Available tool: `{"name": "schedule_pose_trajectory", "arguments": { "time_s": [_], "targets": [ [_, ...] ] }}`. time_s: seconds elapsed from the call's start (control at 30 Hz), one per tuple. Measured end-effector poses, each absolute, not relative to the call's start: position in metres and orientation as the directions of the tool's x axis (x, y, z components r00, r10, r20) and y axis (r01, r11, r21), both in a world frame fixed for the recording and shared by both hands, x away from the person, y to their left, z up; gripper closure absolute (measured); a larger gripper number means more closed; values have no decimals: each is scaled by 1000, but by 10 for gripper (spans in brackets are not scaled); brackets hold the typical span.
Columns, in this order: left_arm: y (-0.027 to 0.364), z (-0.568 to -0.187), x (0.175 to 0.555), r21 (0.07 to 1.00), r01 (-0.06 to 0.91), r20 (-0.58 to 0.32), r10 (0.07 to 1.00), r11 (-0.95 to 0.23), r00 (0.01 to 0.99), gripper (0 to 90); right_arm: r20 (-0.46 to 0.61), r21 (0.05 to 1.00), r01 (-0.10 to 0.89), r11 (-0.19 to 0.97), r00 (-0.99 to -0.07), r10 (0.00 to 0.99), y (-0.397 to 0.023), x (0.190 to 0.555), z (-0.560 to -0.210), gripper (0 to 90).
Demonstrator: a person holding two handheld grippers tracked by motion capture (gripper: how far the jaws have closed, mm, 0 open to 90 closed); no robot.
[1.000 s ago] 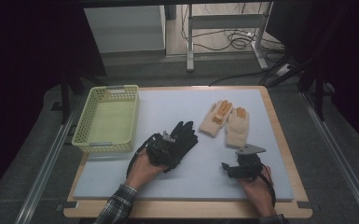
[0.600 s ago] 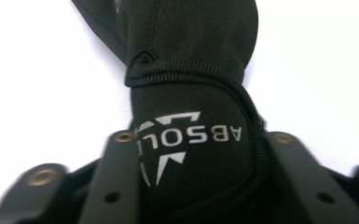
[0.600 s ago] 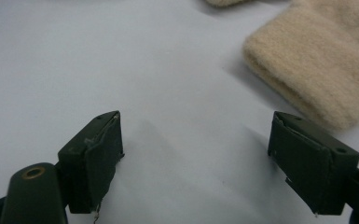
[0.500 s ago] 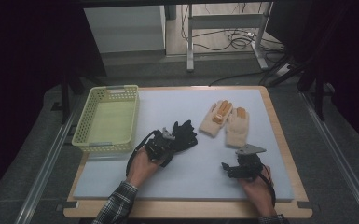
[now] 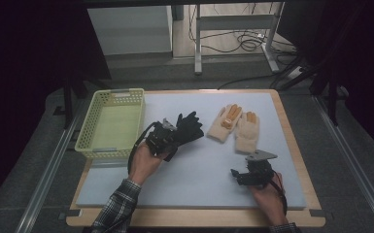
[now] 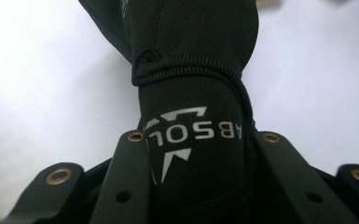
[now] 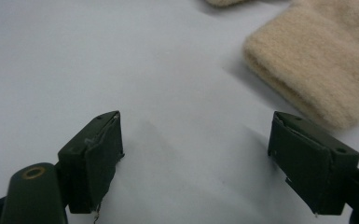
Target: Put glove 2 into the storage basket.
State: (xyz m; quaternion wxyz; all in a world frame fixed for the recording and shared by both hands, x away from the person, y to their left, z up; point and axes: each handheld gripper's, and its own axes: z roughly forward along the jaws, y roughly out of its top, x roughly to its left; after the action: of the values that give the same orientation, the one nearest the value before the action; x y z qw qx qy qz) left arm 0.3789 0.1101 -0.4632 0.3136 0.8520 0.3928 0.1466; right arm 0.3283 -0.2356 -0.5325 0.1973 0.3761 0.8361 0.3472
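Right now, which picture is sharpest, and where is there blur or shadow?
High view: dim and dark around the table. Left gripper view: the black glove is sharp at its logo, soft above. Right gripper view: the cream glove is blurred and casts a soft shadow.

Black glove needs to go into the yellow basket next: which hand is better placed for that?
Left. The left gripper is shut on the black glove and sits beside the yellow basket. The right gripper stands open over bare mat near the beige gloves.
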Motion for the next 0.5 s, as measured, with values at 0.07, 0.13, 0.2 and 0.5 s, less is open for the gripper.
{"name": "schedule_pose_trajectory", "arguments": {
  "time_s": [0.07, 0.13, 0.2, 0.5],
  "targets": [
    [114, -453, 382, 657, 576, 6, 767, -487, 642, 701, -68, 728, 493, 476, -639, 766, -236, 328, -533, 176],
    [119, -443, 385, 658, 577, 17, 776, -483, 630, 701, -68, 729, 492, 476, -639, 766, -236, 328, -532, 176],
    [124, -436, 387, 663, 580, 19, 786, -473, 618, 700, -69, 729, 491, 477, -640, 765, -236, 328, -533, 176],
    [169, -409, 394, 695, 598, 29, 847, -399, 531, 699, -71, 731, 489, 476, -639, 766, -235, 328, -533, 176]
  ]
}}
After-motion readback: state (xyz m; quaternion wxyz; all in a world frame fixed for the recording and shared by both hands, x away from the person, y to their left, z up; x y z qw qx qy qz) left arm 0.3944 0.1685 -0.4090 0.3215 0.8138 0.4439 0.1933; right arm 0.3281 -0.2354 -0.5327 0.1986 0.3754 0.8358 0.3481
